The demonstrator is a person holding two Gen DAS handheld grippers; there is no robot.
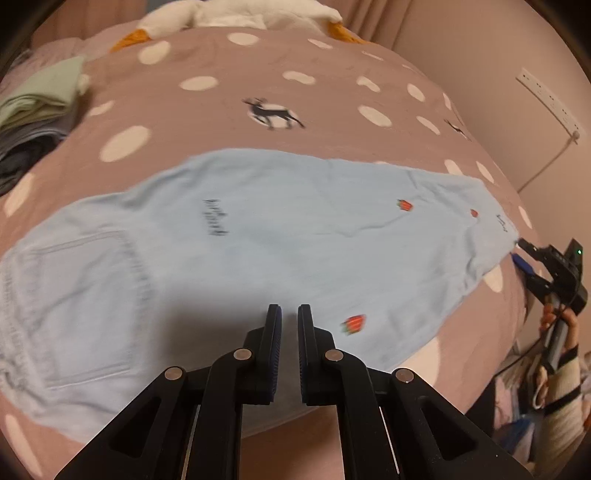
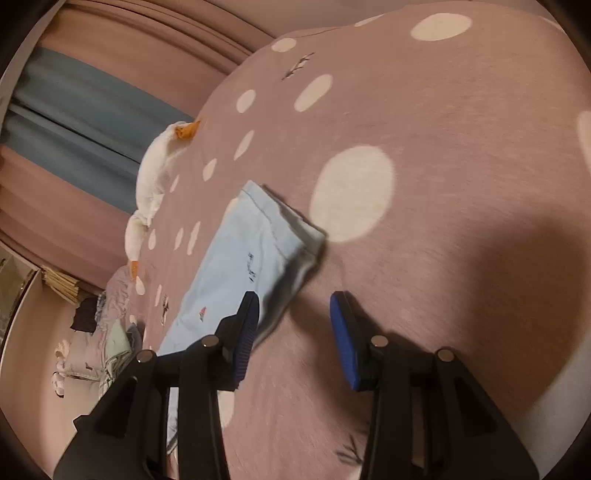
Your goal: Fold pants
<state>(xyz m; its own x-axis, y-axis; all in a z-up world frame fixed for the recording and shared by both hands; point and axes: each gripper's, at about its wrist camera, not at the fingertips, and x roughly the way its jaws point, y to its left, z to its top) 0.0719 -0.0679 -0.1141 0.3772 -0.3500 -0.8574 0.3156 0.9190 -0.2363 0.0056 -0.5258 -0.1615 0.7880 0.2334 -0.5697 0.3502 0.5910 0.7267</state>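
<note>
Light blue pants (image 1: 258, 236) with small red prints lie flat across the pink dotted bedspread (image 1: 221, 99), waist and pocket at the left, leg cuffs at the right. My left gripper (image 1: 288, 314) hovers above the pants' near edge, its jaws nearly closed with a narrow gap and nothing between them. My right gripper (image 2: 295, 306) is open and empty just off the cuff end of the pants (image 2: 255, 251). The right gripper also shows in the left wrist view (image 1: 521, 249) at the cuff corner.
A white plush goose (image 1: 240, 14) lies at the far edge of the bed and shows in the right wrist view (image 2: 155, 173). Folded clothes (image 1: 40, 99) are stacked at the far left. A wall power strip (image 1: 550, 99) hangs on the right.
</note>
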